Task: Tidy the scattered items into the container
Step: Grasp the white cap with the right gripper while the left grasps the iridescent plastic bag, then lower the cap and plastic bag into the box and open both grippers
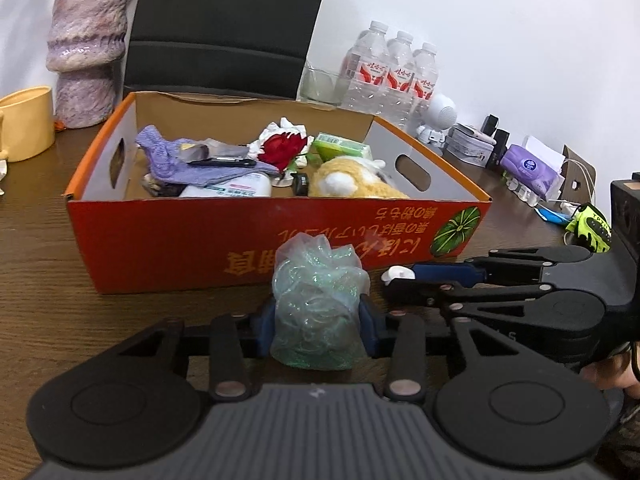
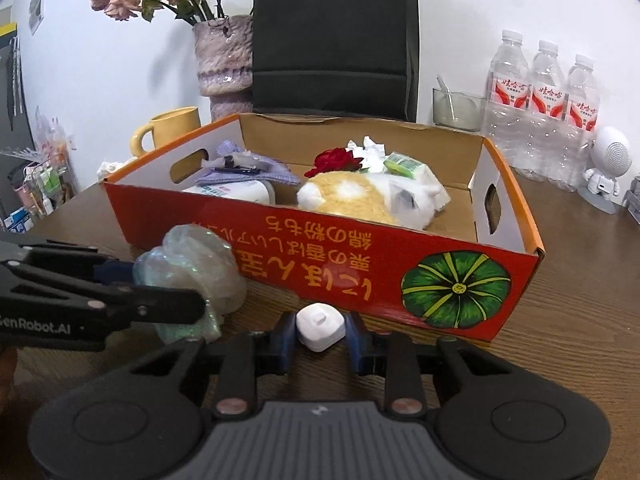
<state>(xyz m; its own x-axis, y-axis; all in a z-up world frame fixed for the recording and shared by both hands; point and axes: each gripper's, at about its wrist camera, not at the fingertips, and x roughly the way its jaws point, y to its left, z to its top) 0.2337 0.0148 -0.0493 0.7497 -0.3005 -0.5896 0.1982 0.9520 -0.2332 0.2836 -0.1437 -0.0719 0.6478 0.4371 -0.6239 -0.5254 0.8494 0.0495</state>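
Note:
An orange cardboard box [image 1: 180, 240] [image 2: 320, 264] stands on the wooden table, holding a plush toy [image 1: 352, 182] [image 2: 360, 196], a red flower [image 1: 282, 148], a purple cloth [image 1: 180, 160], a white bottle [image 1: 236, 190] and a green pack [image 1: 340, 146]. My left gripper [image 1: 318, 320] is shut on a pale green mesh bath puff [image 1: 318, 304] [image 2: 192, 276] in front of the box. My right gripper [image 2: 320, 332] is shut on a small white square case [image 2: 320, 326] [image 1: 396, 273], just right of the left one, before the box's front wall.
Behind the box are a purple vase [image 1: 86, 48], a yellow mug [image 1: 26, 122], a black bag [image 2: 334, 36], a glass [image 2: 456, 108] and three water bottles [image 2: 542, 108]. A white figurine speaker [image 2: 606, 168], tins and tissue packs [image 1: 532, 166] lie at the right.

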